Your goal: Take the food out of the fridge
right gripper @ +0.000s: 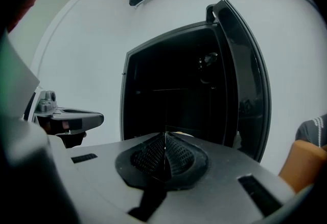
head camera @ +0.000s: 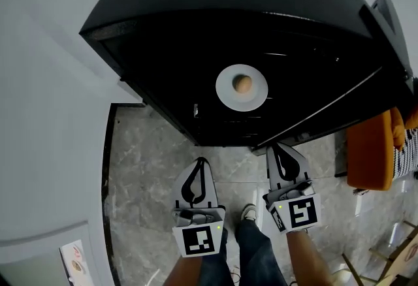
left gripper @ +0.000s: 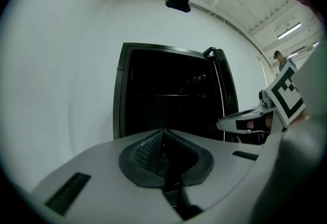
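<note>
A small black fridge (head camera: 196, 49) stands open in front of me, its door (head camera: 385, 36) swung to the right. Inside, on a dark shelf, sits a white plate (head camera: 225, 92) with a round brownish piece of food (head camera: 242, 84) on it. My left gripper (head camera: 198, 167) hangs shut below the fridge's front edge, holding nothing. My right gripper (head camera: 282, 151) is also shut and empty, its tips near the fridge's lower right corner. In the left gripper view the left gripper (left gripper: 163, 132) faces the dark fridge (left gripper: 173, 95). In the right gripper view the right gripper (right gripper: 165, 136) faces the fridge (right gripper: 173, 100) too.
A white wall (head camera: 46, 115) runs along the left. The floor (head camera: 150, 167) is grey marble tile. An orange seat (head camera: 372, 151) stands at the right beside the open door. My legs and a shoe (head camera: 248, 213) show between the grippers.
</note>
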The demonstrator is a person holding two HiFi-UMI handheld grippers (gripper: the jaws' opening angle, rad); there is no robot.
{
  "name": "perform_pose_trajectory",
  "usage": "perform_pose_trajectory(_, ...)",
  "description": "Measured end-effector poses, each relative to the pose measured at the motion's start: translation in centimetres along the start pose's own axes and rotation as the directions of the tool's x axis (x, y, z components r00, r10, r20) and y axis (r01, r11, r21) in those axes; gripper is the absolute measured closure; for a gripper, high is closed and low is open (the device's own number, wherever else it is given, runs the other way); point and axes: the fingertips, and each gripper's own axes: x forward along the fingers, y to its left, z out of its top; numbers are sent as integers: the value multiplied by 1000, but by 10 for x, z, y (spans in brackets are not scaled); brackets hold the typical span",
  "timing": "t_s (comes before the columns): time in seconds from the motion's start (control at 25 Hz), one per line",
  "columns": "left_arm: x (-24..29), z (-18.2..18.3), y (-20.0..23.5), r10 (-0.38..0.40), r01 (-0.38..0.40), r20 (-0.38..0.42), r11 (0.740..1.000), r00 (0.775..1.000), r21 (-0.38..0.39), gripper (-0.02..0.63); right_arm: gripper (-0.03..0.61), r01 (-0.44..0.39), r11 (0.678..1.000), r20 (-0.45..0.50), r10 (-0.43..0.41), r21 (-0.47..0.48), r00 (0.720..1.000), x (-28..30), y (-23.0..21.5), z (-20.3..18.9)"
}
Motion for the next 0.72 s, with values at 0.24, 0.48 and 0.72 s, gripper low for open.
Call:
perform_pose_trajectory(0.24,17,-24,8,-7,7,-3,1000,1000,-4,600,557,12,999,-6,-12,44,1000,23,-3,-27)
perform_pose_trajectory(0.48,25,-47,7,-17,17,0,1000,1000,-2,600,557,16,999,0,-16,47,1000,40,-2,-47)
perform_pose_trajectory(0.72,25,-62,5,-18,18,-21,1000,1000,-8,600,557,13,997,-10,-13,77,1000,49,-3,-59)
